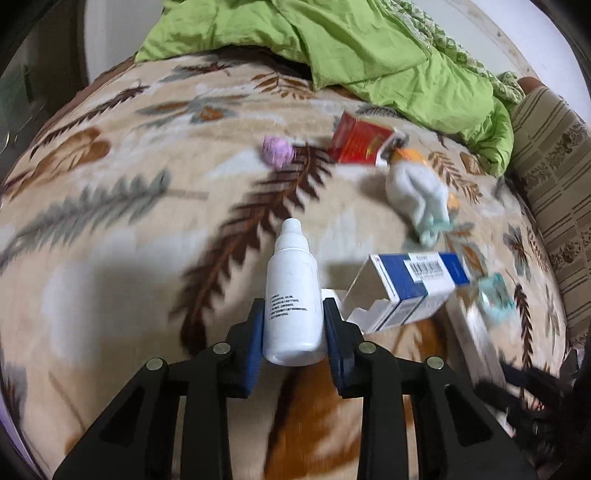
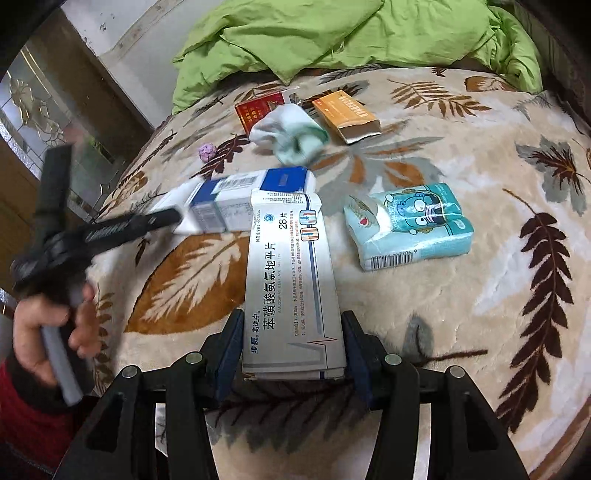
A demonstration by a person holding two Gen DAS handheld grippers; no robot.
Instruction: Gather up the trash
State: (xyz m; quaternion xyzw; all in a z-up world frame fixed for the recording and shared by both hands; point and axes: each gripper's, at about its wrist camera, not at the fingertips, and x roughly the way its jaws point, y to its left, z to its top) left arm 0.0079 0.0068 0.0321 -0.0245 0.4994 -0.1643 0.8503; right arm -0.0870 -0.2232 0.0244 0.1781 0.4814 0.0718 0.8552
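Note:
My left gripper is shut on a white plastic bottle, which points away with its cap end forward above the leaf-patterned blanket. My right gripper is shut on a long white pill box with blue print, its pads pressed on both long sides. A blue and white carton lies open-ended just beyond both. Farther back sit a red box, an orange box, a small purple ball and a crumpled white-green sock.
A teal tissue pack lies right of the pill box. A green quilt is bunched at the far end of the bed. A person's hand grips the other tool's handle at the left, blurred. A striped cushion borders the right.

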